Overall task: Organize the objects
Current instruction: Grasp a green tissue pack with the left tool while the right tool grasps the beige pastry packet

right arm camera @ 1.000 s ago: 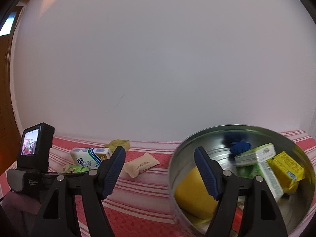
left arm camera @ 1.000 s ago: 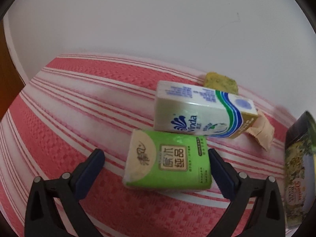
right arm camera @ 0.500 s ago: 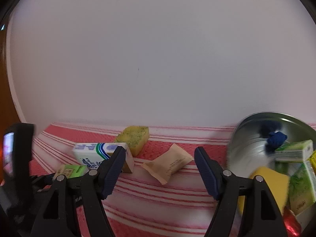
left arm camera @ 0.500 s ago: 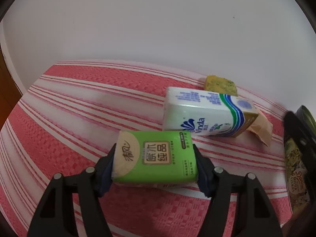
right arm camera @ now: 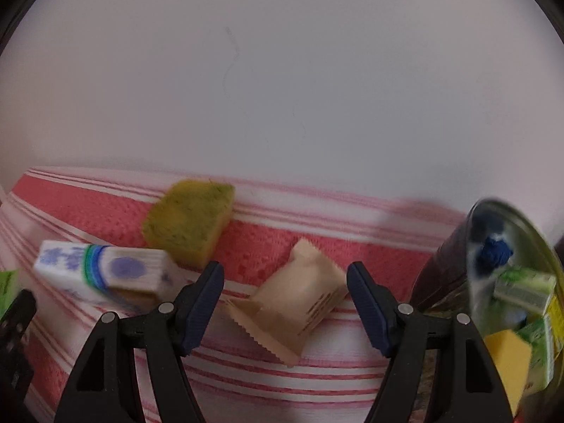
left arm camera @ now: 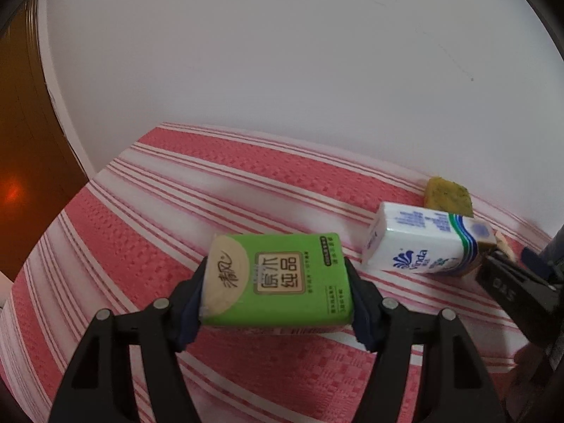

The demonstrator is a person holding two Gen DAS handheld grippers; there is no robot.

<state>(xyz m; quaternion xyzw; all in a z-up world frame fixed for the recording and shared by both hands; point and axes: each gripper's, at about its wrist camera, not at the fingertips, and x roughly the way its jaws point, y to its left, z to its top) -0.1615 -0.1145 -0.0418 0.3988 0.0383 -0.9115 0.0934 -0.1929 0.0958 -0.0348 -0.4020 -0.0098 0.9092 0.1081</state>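
Left gripper (left arm camera: 276, 294) clamped on green tissue pack (left arm camera: 278, 278), lifted off striped cloth (left arm camera: 141, 218). Right gripper (right arm camera: 285, 298) spread, empty, straddling beige sachet (right arm camera: 292, 303); long axis slanting across the gap, lying flat on cloth. Beyond: white tissue pack (right arm camera: 102, 275) to the left, sponge (right arm camera: 190, 222) behind. Metal tin (right arm camera: 507, 218) at right, nearer this hand, holding green packs, yellow block, blue wad.

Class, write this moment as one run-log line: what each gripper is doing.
left gripper: shut on green tissue pack | right gripper: jaws open around beige sachet | metal tin: partly filled
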